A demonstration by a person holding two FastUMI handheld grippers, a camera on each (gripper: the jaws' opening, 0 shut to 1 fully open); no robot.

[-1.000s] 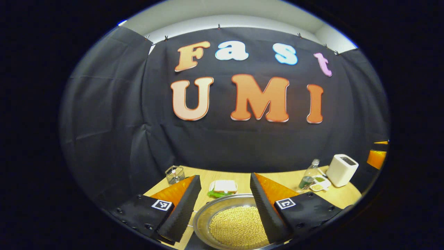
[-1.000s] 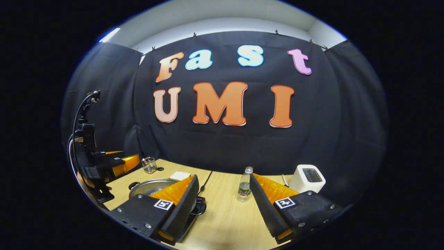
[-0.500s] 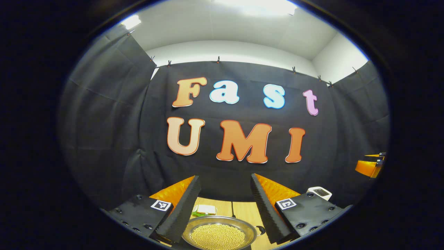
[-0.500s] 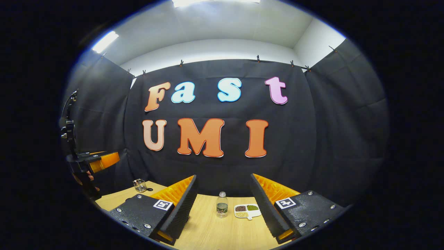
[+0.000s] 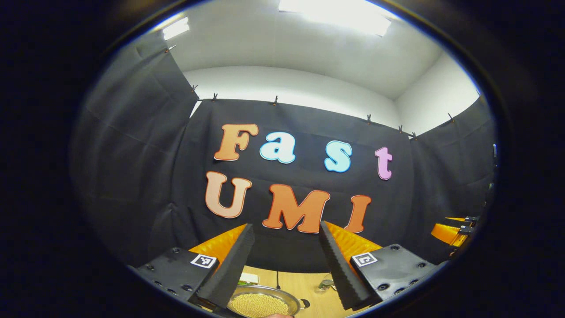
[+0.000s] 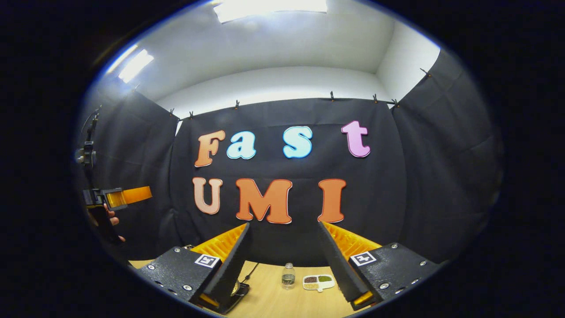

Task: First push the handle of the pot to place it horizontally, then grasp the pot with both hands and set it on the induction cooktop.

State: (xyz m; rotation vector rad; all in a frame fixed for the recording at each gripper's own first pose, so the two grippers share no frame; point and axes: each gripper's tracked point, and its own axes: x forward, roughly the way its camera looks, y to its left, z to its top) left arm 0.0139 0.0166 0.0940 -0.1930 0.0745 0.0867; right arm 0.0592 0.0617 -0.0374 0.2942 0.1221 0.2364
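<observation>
The pot lies low in the left gripper view, a shallow metal pan filled with small pale beans, resting on the wooden tabletop below and between the fingers of the left gripper. That gripper is spread wide with nothing between its fingers, and it is held high and tilted upward, so most of this view goes to the booth wall and ceiling. I judge it is raised clear of the pot rather than working on it. A small dark handle sticks out at the pot's right rim; whether it lies horizontally is too small to tell. A white block sits behind the pot and a clear bottle to its right. The right gripper shows at the far right edge, well apart.

In the right gripper view, the right gripper is likewise wide open and empty, held high over the tabletop. A dark cooktop edge, probably the induction cooktop, peeks beneath its left finger. A bottle and a divided dish of grains stand between the fingers, farther back. The left gripper hangs at the left, held by a hand. Neither gripper touches the pot, so the two-handed grasp looks not yet begun.
</observation>
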